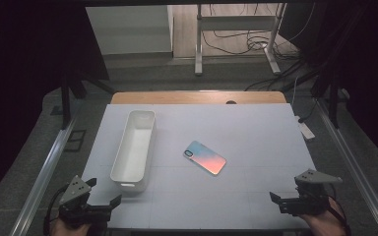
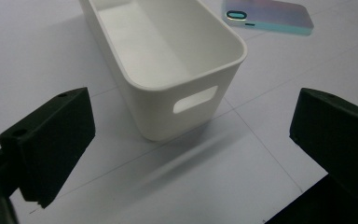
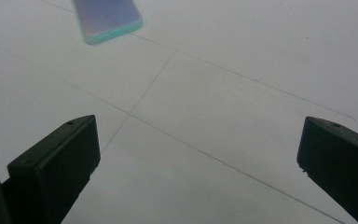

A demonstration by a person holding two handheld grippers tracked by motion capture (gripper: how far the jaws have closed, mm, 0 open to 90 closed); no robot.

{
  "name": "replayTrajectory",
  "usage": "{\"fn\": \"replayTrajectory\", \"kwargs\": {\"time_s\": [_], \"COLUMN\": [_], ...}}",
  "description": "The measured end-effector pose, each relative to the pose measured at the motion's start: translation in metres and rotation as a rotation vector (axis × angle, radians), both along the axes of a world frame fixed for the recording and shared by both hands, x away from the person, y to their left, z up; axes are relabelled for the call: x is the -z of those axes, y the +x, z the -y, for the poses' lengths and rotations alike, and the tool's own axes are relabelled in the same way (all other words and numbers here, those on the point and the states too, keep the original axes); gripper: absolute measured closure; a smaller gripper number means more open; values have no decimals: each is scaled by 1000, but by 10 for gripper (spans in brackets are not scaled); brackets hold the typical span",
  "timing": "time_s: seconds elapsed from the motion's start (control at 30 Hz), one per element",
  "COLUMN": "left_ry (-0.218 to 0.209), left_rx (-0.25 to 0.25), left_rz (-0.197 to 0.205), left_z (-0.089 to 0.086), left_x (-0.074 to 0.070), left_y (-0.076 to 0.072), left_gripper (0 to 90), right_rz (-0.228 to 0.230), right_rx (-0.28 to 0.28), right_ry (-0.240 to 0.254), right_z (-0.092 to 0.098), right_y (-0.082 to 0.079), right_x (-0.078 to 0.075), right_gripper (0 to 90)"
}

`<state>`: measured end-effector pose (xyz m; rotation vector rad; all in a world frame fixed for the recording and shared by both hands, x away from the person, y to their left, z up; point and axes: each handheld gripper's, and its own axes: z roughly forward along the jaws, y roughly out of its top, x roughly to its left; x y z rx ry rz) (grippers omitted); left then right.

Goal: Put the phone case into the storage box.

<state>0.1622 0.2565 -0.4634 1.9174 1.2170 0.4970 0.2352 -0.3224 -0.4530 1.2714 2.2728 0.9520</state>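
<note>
White bin lay lengthwise toward the desk's left edge, empty (a handle slot showed in its near end wall). Phone lay flat near mid-desk, camera side up, well apart from the bin. Left gripper sat at the near left corner, jaws spread wide, holding nothing. Right gripper sat at the near right corner, jaws likewise parted and empty.

A long white plastic bin, open-topped and empty, is lying on the table's left half, its length running near to far, a handle slot cut in its near end. A phone with a pink-to-teal gradient back is lying face down, angled, just right of the bin, apart from it.
</note>
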Motion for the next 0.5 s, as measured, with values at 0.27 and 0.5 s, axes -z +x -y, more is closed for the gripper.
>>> {"fn": "replayTrajectory", "kwargs": {"time_s": [0.27, 0.5], "left_ry": [-5, -3], "left_rx": [1, 2], "left_rz": [-1, -4], "left_z": [-1, 0], "left_x": [0, 0], "left_y": [0, 0], "left_gripper": [9, 10], "right_rz": [-3, -16], "right_rx": [-22, -40], "right_ry": [-6, -11], "right_z": [-3, -4], "right_y": [0, 2], "right_x": [0, 0], "right_gripper": [0, 0]}}
